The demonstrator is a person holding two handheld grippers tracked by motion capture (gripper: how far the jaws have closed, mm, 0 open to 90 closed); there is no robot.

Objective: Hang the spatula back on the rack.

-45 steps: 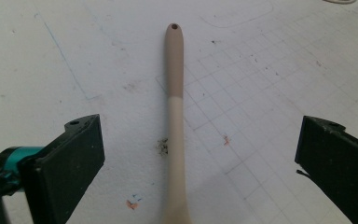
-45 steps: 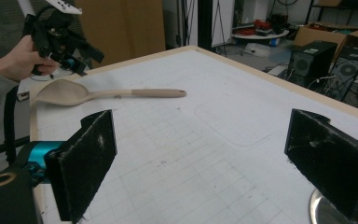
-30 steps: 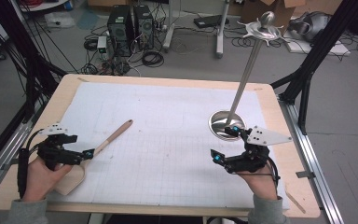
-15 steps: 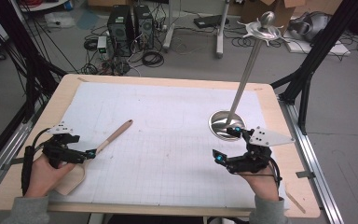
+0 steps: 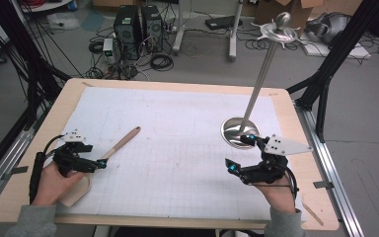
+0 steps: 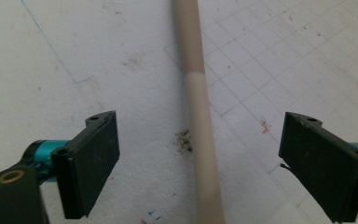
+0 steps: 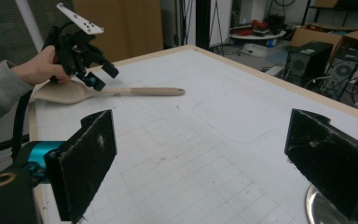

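A pale wooden spoon (image 5: 122, 142) lies on the white gridded sheet at the left, its bowl under the person's left hand. My left gripper (image 5: 98, 163) is low over the handle. In the left gripper view the handle (image 6: 199, 121) runs between the two black pads, with a gap on each side. The left gripper (image 6: 201, 133) has just been closing its jaws a little, and they touch nothing. My right gripper (image 5: 239, 154) rests open at the right beside a metal stand's round base (image 5: 238, 132). In the right gripper view, the right gripper (image 7: 200, 144) holds nothing and the spoon (image 7: 142, 92) lies far off.
The stand's thin pole leans up to a metal disc (image 5: 278, 30) above the table's far right corner. The wooden table edge (image 5: 177, 85) frames the sheet. Computer towers (image 5: 138, 24) and cables sit on the floor beyond. Black frame legs stand at both sides.
The left gripper has edged right and lower along the spoon handle. The right gripper has stayed where it was.
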